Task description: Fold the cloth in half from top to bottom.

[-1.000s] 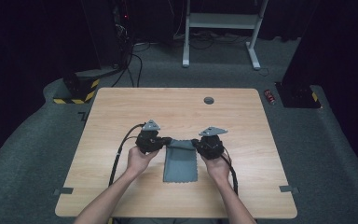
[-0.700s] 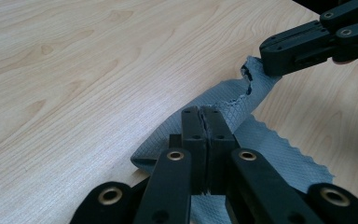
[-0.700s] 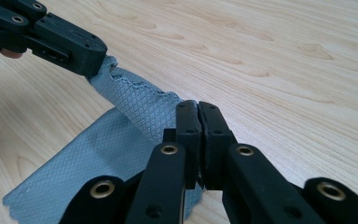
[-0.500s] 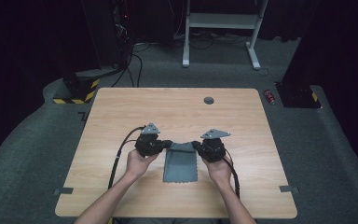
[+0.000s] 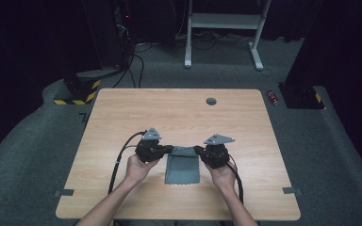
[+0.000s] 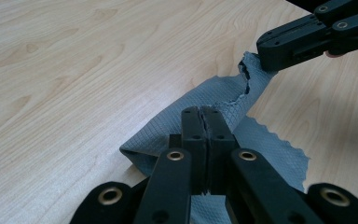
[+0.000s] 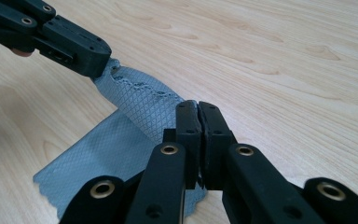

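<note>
Your left gripper [image 5: 168,149] sits at nine o'clock of the grey cloth [image 5: 182,167], its jaws pinched tight on the cloth's far left corner, as the left gripper view shows [image 6: 204,122]. The cloth lies on the bench [image 5: 122,113] just ahead of you, its near part flat and its far edge lifted between both tools. It looks light, limp and thin, with a quilted weave and pinked edges, so it should sag wherever it is unsupported; the corners seem the best hold. At three o'clock, your right gripper [image 5: 199,150] has its jaws clamped on the far right corner. There are no containers on the bench.
</note>
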The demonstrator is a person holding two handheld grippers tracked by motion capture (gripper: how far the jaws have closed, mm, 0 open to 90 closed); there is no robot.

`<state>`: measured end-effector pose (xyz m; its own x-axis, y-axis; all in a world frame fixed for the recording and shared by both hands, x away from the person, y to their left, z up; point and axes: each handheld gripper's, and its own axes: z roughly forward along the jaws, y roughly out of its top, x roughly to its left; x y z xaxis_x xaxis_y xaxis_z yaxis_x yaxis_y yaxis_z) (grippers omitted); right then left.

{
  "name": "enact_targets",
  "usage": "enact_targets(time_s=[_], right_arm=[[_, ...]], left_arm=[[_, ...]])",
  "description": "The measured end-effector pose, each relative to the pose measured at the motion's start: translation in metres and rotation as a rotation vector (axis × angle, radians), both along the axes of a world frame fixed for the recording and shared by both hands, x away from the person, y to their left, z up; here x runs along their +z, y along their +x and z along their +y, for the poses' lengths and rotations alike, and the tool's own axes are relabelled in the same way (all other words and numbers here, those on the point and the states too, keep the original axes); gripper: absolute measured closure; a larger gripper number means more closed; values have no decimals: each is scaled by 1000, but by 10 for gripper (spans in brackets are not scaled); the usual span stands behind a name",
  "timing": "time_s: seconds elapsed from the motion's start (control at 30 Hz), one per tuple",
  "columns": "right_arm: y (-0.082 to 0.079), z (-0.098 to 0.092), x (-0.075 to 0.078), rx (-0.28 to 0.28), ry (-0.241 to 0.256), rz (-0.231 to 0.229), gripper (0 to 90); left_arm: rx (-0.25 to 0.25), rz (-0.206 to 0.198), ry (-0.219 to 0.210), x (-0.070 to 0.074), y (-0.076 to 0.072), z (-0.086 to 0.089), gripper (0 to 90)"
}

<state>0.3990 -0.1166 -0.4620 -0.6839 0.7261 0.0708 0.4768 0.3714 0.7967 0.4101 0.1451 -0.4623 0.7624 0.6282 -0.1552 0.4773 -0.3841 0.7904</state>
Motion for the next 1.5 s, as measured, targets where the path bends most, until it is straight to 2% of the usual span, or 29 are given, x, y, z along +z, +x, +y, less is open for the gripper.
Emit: enact_targets(time_s=[0.33, 0.63, 0.8, 0.97, 1.2, 1.5], right_arm=[[-13, -2, -5, 21, -5, 9, 879], [-23, -3, -13, 37, -9, 21, 878], [-32, 2, -18, 55, -58, 11, 878], [-36, 0, -26, 54, -41, 33, 877], [-42, -1, -34, 55, -48, 46, 876], [-48, 1, -43, 63, -66, 58, 874]], left_arm=[[-38, -27, 53, -3, -15, -3, 891], [-43, -6, 49, -10, -22, -1, 890], [-46, -2, 60, -16, -29, -2, 891], [-55, 7, 70, -22, -35, -1, 889], [-62, 14, 74, -29, -42, -2, 888], [-67, 26, 102, -41, -48, -4, 888]])
